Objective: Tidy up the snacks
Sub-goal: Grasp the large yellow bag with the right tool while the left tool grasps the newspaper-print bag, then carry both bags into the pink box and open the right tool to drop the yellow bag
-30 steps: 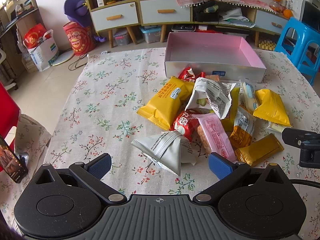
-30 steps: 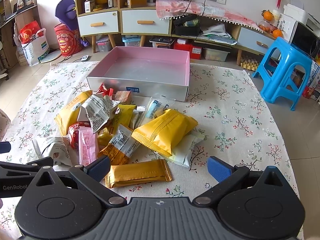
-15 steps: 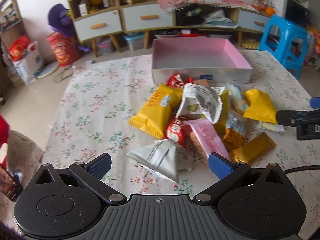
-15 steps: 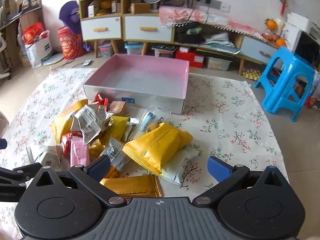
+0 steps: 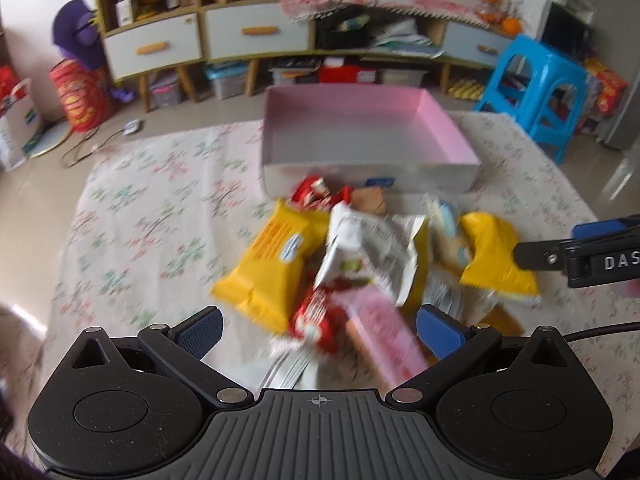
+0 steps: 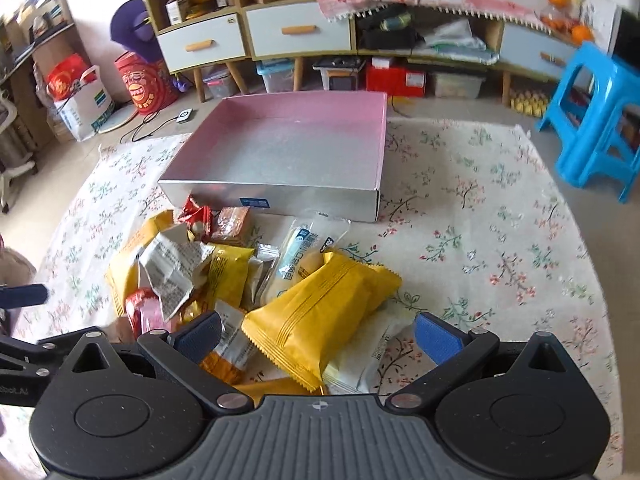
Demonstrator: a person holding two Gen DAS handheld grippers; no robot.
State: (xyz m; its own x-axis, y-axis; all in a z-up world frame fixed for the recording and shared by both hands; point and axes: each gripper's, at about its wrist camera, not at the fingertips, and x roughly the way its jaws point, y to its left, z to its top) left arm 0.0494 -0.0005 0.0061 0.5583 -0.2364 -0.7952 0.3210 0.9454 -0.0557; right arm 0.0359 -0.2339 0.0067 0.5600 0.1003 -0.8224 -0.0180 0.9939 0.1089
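A heap of snack packets lies on the flowered tablecloth in front of an empty pink-lined box point(image 5: 360, 120) point(image 6: 288, 148). My left gripper point(image 5: 320, 330) is open above the near side of the heap, over a red packet point(image 5: 314, 314) and a pink packet point(image 5: 382, 328); a yellow packet point(image 5: 272, 268) lies to its left. My right gripper point(image 6: 318, 334) is open, its fingers either side of a big yellow packet point(image 6: 320, 308) without touching it. The right gripper point(image 5: 576, 254) also shows at the right edge of the left wrist view.
A blue plastic stool point(image 6: 596, 120) stands right of the table. Cabinets with drawers point(image 6: 248, 36) line the far wall, with bags point(image 6: 80, 96) on the floor at left. The tablecloth point(image 6: 480, 240) is bare to the right of the heap.
Both grippers have moved forward toward the heap and the box. The right gripper now straddles the big yellow packet; the left now hangs over the red and pink packets. Both stay open.
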